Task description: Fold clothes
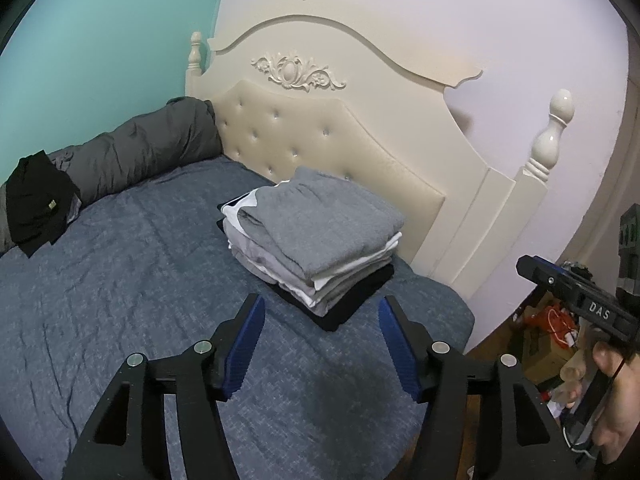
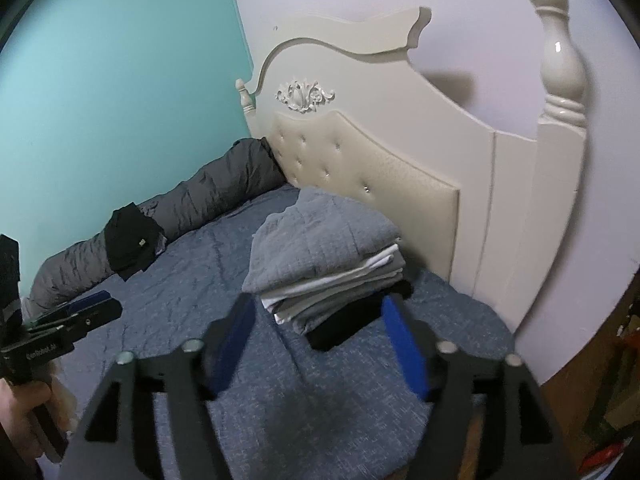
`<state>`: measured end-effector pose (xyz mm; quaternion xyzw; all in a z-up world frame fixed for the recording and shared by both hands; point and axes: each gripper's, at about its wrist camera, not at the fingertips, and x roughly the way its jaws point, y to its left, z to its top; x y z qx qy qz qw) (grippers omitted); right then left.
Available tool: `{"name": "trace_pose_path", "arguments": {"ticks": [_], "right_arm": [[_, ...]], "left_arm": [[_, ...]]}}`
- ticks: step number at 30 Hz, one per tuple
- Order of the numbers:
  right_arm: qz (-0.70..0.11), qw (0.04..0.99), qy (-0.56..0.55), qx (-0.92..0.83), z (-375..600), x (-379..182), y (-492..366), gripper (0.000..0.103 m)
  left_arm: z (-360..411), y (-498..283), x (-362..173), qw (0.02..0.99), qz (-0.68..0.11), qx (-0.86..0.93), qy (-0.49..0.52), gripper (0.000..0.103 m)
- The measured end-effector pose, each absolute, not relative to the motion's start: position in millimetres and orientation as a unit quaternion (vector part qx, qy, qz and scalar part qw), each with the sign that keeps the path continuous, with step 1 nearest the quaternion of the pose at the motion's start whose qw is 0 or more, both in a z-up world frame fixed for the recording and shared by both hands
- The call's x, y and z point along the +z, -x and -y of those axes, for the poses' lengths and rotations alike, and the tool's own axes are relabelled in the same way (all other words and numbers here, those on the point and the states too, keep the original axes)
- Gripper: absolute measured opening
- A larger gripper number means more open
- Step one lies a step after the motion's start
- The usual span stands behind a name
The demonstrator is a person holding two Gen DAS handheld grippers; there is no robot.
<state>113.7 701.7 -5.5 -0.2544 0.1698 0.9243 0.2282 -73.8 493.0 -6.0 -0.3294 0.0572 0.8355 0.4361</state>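
A stack of folded clothes (image 1: 316,240) (image 2: 324,256) lies on the blue bed (image 1: 140,280) (image 2: 360,380) near the headboard; a grey garment is on top, with white, grey and black layers beneath. My left gripper (image 1: 322,308) hovers open just in front of the stack, holding nothing. My right gripper (image 2: 316,308) is open too, its blue pads either side of the stack's near corner, above the bedspread. A black unfolded garment (image 1: 38,204) (image 2: 130,242) rests on the rolled grey duvet at the far left.
A cream tufted headboard (image 1: 340,140) (image 2: 380,184) with a bedpost (image 1: 552,132) (image 2: 560,56) stands behind the stack. The rolled grey duvet (image 1: 144,148) (image 2: 208,196) runs along the teal wall. Clutter (image 1: 556,328) sits on the floor past the bed's right edge, where a hand (image 1: 616,396) holds the other gripper.
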Motion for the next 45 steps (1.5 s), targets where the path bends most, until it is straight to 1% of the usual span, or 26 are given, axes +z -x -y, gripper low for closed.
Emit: {"name": "trace_pose_path", "arguments": {"ticks": [3, 5, 10, 15, 19, 22, 24, 26, 31, 32, 37, 45], "right_arm": [[-0.169, 0.231, 0.252, 0.925, -692, -5, -121, 0.073], [-0.168, 0.233, 0.250, 0.925, -686, -4, -126, 0.077], [-0.166, 0.238, 0.248, 0.924, -673, -3, -134, 0.081], [-0.160, 0.244, 0.246, 0.924, -661, -2, -143, 0.085], [-0.160, 0.247, 0.244, 0.924, -653, -3, -150, 0.086], [-0.155, 0.250, 0.243, 0.924, -648, -4, -154, 0.091], [-0.148, 0.251, 0.240, 0.926, -643, -4, -156, 0.093], [-0.146, 0.253, 0.239, 0.926, -639, -5, -158, 0.096], [-0.149, 0.257, 0.239, 0.924, -631, -9, -163, 0.097], [-0.150, 0.259, 0.238, 0.924, -629, -9, -164, 0.098], [-0.150, 0.263, 0.230, 0.925, -622, -10, -170, 0.101], [-0.147, 0.262, 0.229, 0.926, -610, -8, -178, 0.102]], "left_arm": [[-485, 69, -4, 0.434, -0.053, 0.838, 0.326, 0.071], [-480, 67, -3, 0.434, -0.052, 0.839, 0.325, 0.072], [-473, 58, 0, 0.435, -0.059, 0.841, 0.316, 0.073], [-464, 50, 1, 0.436, -0.062, 0.844, 0.307, 0.083], [-458, 44, 1, 0.436, -0.062, 0.845, 0.304, 0.086], [-453, 40, 2, 0.436, -0.062, 0.846, 0.301, 0.089], [-450, 37, 2, 0.436, -0.062, 0.846, 0.300, 0.094], [-446, 35, 1, 0.434, -0.059, 0.847, 0.300, 0.094], [-438, 32, 0, 0.431, -0.057, 0.849, 0.299, 0.099], [-437, 32, -1, 0.431, -0.056, 0.850, 0.298, 0.102], [-429, 27, -1, 0.432, -0.055, 0.851, 0.294, 0.103], [-419, 14, 1, 0.423, -0.066, 0.856, 0.288, 0.103]]}}
